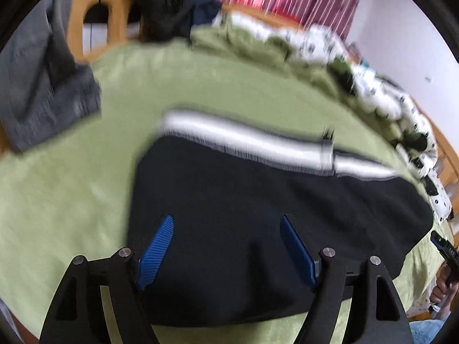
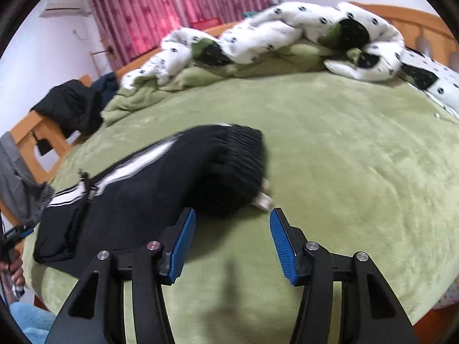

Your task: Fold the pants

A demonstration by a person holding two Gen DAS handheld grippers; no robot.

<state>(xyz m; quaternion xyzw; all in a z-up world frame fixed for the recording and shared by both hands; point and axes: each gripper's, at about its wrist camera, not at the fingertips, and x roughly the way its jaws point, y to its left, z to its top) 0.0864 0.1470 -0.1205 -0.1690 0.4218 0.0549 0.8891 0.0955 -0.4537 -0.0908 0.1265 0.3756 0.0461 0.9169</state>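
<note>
Black pants (image 1: 258, 209) with a white side stripe (image 1: 243, 140) lie folded lengthwise on the green blanket. My left gripper (image 1: 226, 223) is open and empty, hovering over the near edge of the pants. In the right wrist view the pants (image 2: 137, 192) stretch to the left, with the ribbed waistband (image 2: 243, 154) at the right end. My right gripper (image 2: 232, 215) is open and empty, just in front of the waistband end, above the blanket. The left view is blurred by motion.
The green blanket (image 2: 344, 157) covers the bed. A rumpled white and green duvet (image 2: 272, 34) lies along the far side. Grey clothing (image 1: 46, 91) lies at the left. Dark clothes (image 2: 71, 106) hang on the wooden bed frame (image 2: 31, 134).
</note>
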